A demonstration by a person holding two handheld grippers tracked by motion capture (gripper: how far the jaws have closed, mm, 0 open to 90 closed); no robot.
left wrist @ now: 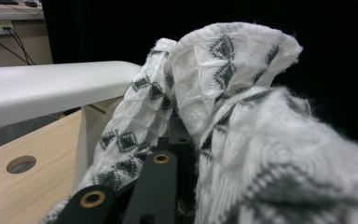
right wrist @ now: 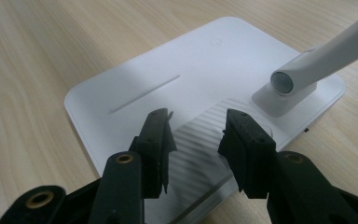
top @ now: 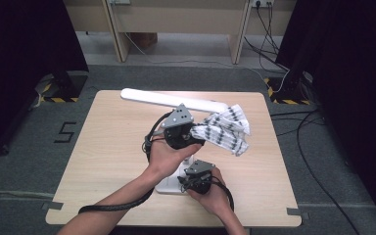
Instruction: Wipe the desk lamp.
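A white desk lamp stands on the wooden table, with its flat base near the front and its long head across the back. A white cloth with a black diamond pattern hangs over the head's right end. My left gripper is shut on the cloth. In the left gripper view the cloth drapes over the black jaws, beside the lamp head. My right gripper is open just above the lamp base, close to the slanted stem, with nothing between its jaws.
The table has bare wood to the left and right of the lamp, and a round cable hole shows in its top. Beyond the table are grey carpet, cables on the floor at the right and black curtains on both sides.
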